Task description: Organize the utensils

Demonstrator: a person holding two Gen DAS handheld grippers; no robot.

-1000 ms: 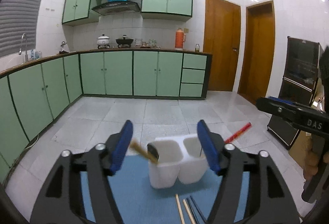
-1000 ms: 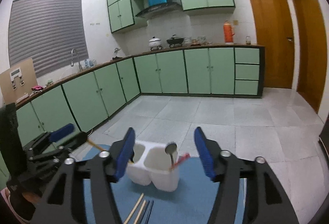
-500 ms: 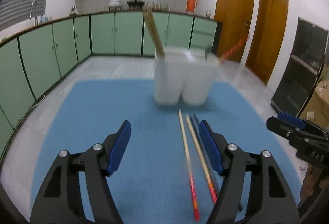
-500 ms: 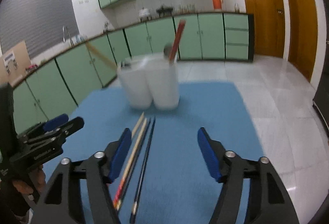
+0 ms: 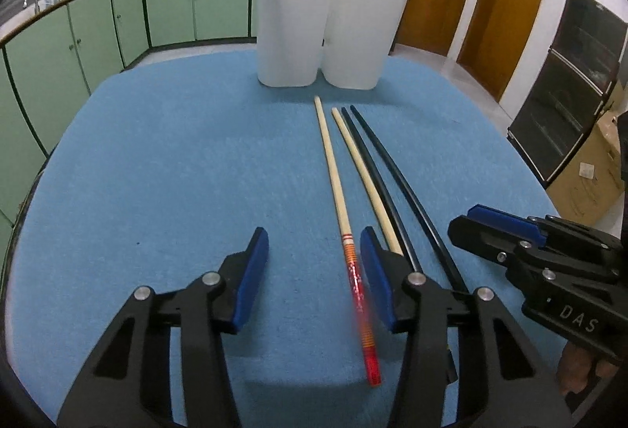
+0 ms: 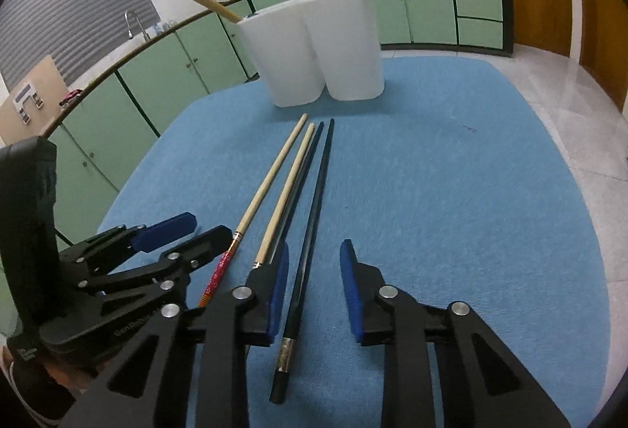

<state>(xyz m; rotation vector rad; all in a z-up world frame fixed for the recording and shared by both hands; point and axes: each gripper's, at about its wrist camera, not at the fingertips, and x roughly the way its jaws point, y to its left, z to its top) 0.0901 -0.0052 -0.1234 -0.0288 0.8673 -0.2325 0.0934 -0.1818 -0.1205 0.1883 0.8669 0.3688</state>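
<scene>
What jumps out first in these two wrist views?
Four chopsticks lie side by side mid-mat: two pale red-handled ones and two black. Both grippers are closing, the left gripper around a red-handled stick, the right gripper around a black one. Behind stands the white two-compartment holder.

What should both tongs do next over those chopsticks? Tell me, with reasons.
Probably finish closing. The left tongs straddle the red-handled chopstick, the right tongs straddle a black chopstick; both are closing, pads not yet pressing. Then lift toward the white holder.
</scene>
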